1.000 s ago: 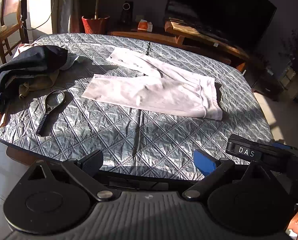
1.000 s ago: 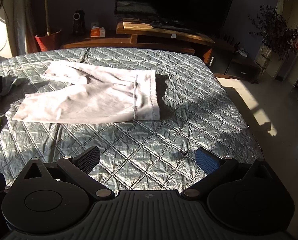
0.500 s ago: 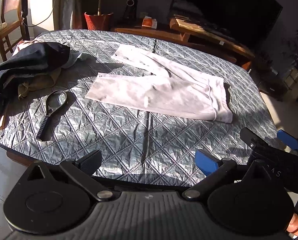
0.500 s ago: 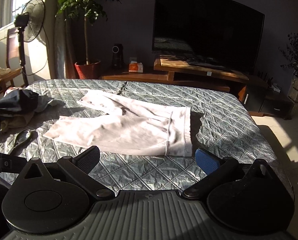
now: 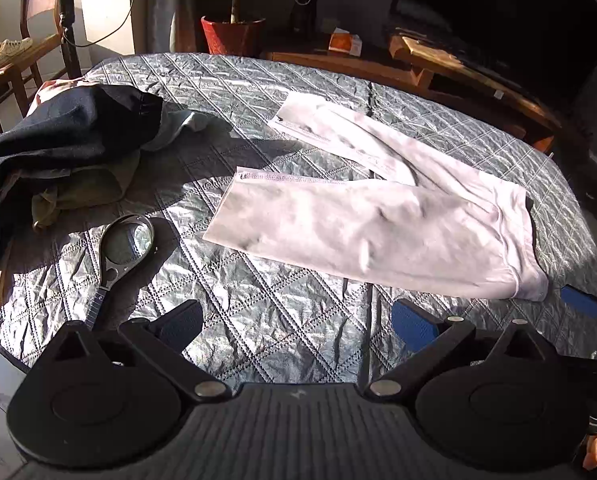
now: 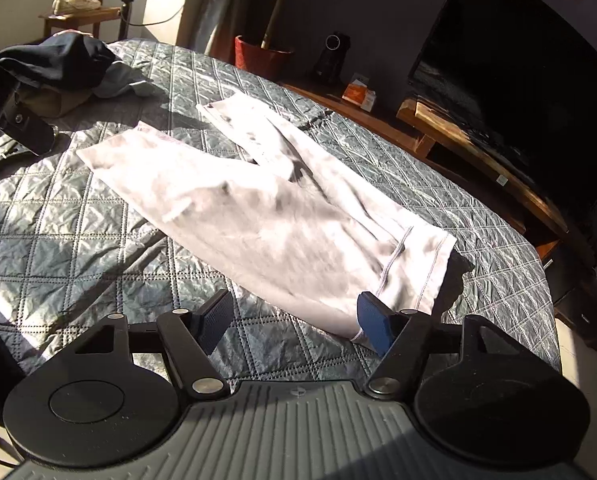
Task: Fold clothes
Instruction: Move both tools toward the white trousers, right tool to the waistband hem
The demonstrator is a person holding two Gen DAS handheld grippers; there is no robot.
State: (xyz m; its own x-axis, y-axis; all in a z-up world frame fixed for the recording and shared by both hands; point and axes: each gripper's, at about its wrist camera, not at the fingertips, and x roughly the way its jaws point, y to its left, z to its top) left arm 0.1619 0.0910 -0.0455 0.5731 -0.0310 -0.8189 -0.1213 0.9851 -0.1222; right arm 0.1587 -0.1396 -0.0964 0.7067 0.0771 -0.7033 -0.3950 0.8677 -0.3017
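Pants [image 5: 378,224], pale and spread flat on the quilted worktop [image 5: 258,320], lie ahead of the wide, empty left claw [image 5: 294,326], with a magnifying glass [image 5: 118,256] and clothes pile [image 5: 62,152] to its left, while the wide right claw [image 6: 294,320] flanks the waistband corner [image 6: 402,280].

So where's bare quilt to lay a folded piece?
Bare quilt lies between the white pants and both hand-held grippers, left and right. Crowded at the clothes pile and magnifying glass.
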